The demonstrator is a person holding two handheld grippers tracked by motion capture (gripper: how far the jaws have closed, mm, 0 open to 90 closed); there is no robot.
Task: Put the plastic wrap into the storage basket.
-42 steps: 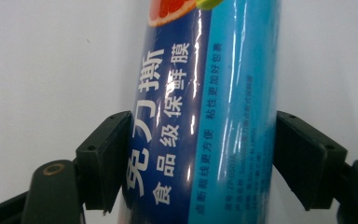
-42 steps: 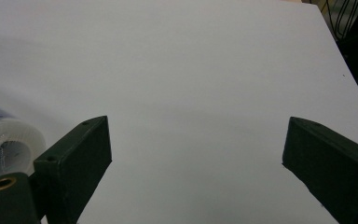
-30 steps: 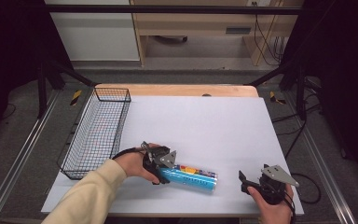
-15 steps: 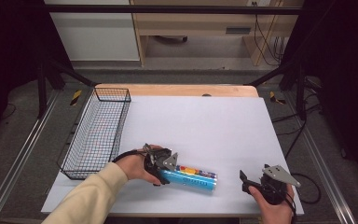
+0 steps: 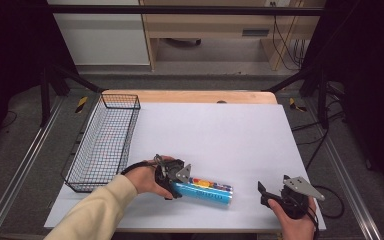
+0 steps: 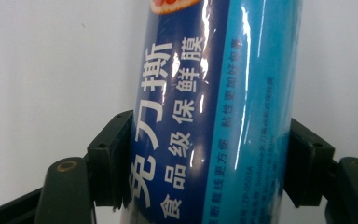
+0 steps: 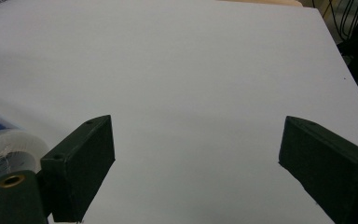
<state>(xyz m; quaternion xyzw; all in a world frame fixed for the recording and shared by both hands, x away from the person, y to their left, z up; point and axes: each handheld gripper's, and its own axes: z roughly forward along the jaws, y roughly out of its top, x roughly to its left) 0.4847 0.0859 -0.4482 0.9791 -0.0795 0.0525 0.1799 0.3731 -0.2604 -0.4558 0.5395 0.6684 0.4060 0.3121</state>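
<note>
The left gripper (image 5: pixel 176 181) is clamped on the near end of a blue tube (image 5: pixel 203 191), one black jaw pressed against each side of it, as the left gripper view shows: the tube (image 6: pixel 214 116) runs up between the jaws, glossy, with a dark blue band bearing white Chinese characters and a lighter blue band beside it. In the high view the tube lies on its side on the white worktop (image 5: pixel 220 135), close to the near edge and a little left of the middle, its free end pointing toward the person's right. It carries a strip of red and yellow print along its top. The left hand (image 5: pixel 147 177), in a cream sleeve (image 5: pixel 92 215), wraps the gripper from behind.

The right gripper (image 5: pixel 272 192) sits well apart from the tube at the near right corner of the worktop, held by the right hand (image 5: pixel 295 220). Its jaws stand wide apart with nothing between them; in the right gripper view the gripper (image 7: pixel 196 163) looks across bare white surface, and the wrapped end of the tube (image 7: pixel 4 140) shows at the left edge, just beside one jaw.

A black wire basket (image 5: pixel 105 142) stands along the left edge of the worktop, near the left hand but not touching it.
</note>
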